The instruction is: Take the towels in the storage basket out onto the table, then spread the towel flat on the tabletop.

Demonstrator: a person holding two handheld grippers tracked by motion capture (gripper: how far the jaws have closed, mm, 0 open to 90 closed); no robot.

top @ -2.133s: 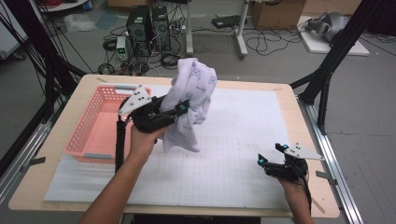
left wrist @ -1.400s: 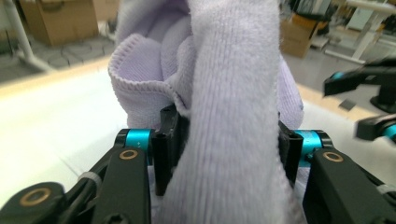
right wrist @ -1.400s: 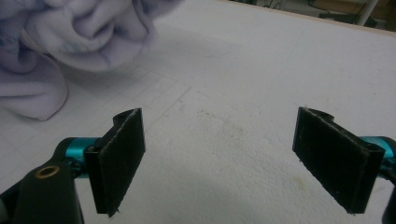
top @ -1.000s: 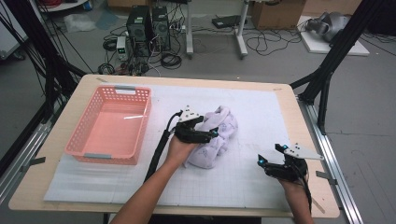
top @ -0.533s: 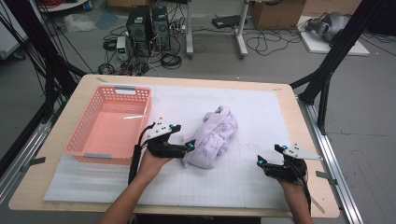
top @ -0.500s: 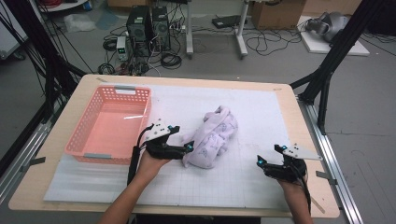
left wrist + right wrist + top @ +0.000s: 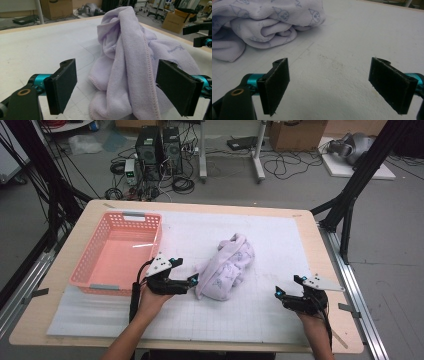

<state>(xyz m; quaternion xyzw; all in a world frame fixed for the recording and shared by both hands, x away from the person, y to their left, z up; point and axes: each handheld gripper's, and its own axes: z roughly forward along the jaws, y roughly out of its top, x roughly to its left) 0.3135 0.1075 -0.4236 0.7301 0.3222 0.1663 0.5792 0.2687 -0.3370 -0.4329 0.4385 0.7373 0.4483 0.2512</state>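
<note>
A crumpled lilac towel (image 7: pixel 226 266) lies in a heap on the white gridded mat (image 7: pixel 280 240), near the middle of the table. My left gripper (image 7: pixel 192 281) rests just left of the heap, open, its jaws pointing at the cloth. In the left gripper view the towel (image 7: pixel 130 65) rises right in front of the spread jaws (image 7: pixel 120 87), apart from them. My right gripper (image 7: pixel 278 292) sits near the table's front right, open with nothing held. In the right gripper view the towel (image 7: pixel 259 22) lies at the upper left, well beyond the jaws (image 7: pixel 329 85).
A pink plastic basket (image 7: pixel 95 255) stands at the left of the table with nothing in it. Black frame posts (image 7: pixel 350 195) rise at the table's right edge. Computers and cables lie on the floor behind the table.
The towel was held up by my left gripper, then set down in a heap and let go. The left gripper has drawn back leftward and stands open. The right gripper has stayed put.
</note>
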